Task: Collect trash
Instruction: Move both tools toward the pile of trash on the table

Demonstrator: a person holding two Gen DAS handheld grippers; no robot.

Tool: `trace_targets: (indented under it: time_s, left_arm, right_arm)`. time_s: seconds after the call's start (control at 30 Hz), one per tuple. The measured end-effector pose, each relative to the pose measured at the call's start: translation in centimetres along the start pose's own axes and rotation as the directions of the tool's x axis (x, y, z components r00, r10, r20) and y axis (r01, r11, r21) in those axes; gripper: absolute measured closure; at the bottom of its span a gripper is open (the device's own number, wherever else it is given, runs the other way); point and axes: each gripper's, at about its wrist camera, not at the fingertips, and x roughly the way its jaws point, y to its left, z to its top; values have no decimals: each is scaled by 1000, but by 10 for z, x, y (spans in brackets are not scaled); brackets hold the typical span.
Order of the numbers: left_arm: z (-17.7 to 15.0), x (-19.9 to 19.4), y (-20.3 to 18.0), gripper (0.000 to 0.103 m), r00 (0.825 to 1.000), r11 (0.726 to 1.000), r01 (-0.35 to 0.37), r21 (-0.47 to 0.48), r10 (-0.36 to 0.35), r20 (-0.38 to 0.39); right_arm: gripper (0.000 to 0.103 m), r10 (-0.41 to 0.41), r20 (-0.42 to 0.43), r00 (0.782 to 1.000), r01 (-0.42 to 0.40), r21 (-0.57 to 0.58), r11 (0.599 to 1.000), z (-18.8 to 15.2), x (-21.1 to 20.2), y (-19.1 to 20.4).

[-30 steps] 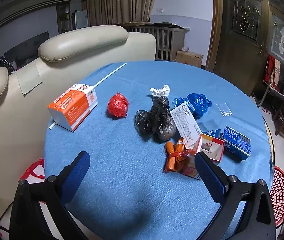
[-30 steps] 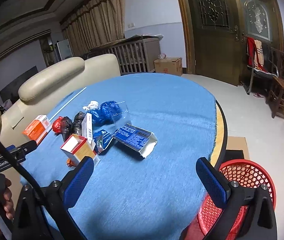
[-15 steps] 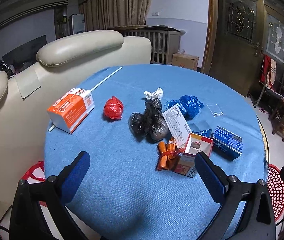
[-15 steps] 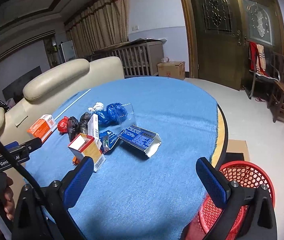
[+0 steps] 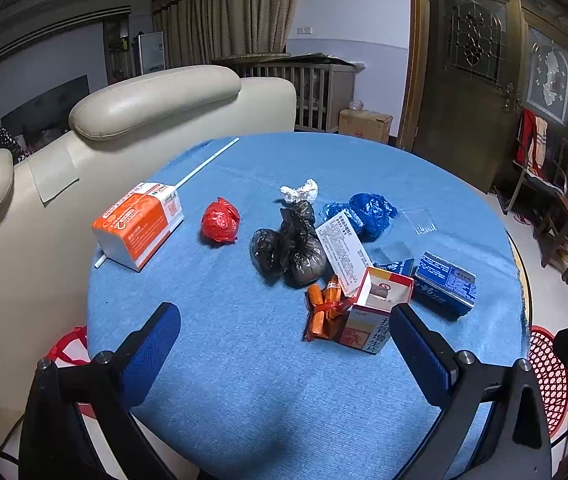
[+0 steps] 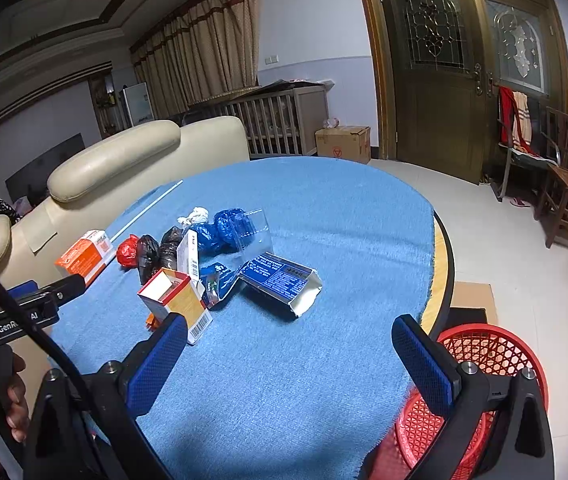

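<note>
Trash lies clustered mid-desk on the round blue-clothed desk (image 5: 243, 360): a knotted black plastic bag (image 5: 290, 246), a crumpled red plastic bag (image 5: 219, 222) and an open orange-and-white carton (image 5: 372, 316). We hold our left gripper (image 5: 284, 344) and right gripper (image 6: 288, 356) above the near edge, fingers apart and empty, with the red mesh plastic basket (image 6: 480, 364) on the floor beside the desk.

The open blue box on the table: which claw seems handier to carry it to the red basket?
Probably the right claw: the blue box lies just ahead of it, and the red basket sits beside its right finger.
</note>
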Motion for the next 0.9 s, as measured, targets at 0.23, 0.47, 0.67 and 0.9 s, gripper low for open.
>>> trace_targets:
  time_s: [0.23,0.47,0.67,0.9]
  left_arm:
    - [-1,-1,-1,0,1000,1000,4,0,-4,1]
    - [-2,-1,-2,0,1000,1000,10,0,-10,-1]
    - [-7,4,-4,0,1000,1000,22,1,-22,-15]
    - [-25,18,-17,0,994,995,97,36,-95,-55]
  right_arm:
    - [0,-3,7,1000,3,1,1000,1,-2,-1]
    - [0,-3,7,1000,3,-2,1000,0,-2,-2]
    - [0,-7,-2,1000,7,2,1000,-4,1,-4]
    - [0,-22,-34,999,23,21,1000,-17,11,-14]
